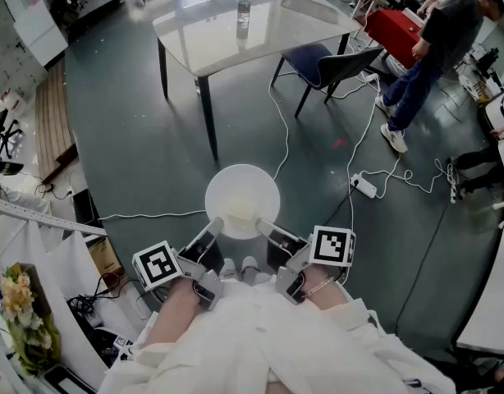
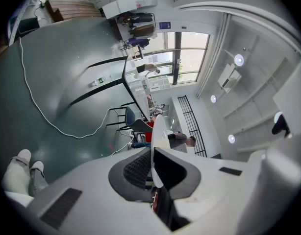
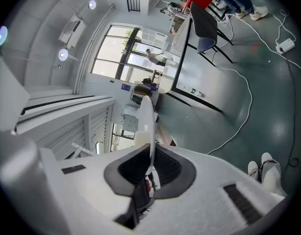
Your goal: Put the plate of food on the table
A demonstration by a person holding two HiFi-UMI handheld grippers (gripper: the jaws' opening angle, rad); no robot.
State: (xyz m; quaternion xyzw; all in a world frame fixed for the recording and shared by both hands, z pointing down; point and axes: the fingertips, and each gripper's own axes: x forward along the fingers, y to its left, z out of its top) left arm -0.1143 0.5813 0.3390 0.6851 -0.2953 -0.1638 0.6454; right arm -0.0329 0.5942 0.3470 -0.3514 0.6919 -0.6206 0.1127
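A round white plate [image 1: 242, 197] with pale food on it hangs level above the grey floor, in front of the person. My left gripper [image 1: 213, 225] is shut on its near-left rim and my right gripper [image 1: 262, 226] is shut on its near-right rim. In the left gripper view the plate [image 2: 158, 131] shows edge-on, pinched between the jaws; the right gripper view shows the plate [image 3: 147, 116] edge-on in the same way. The white-topped table [image 1: 244, 23] stands further ahead, with a small bottle [image 1: 243, 16] on it.
White cables [image 1: 285, 130] and a power strip [image 1: 364, 185] lie on the floor between me and the table. A dark chair [image 1: 334, 62] stands at the table's right. A person [image 1: 432, 52] stands at the far right. A flower bunch [image 1: 18, 302] sits at the lower left.
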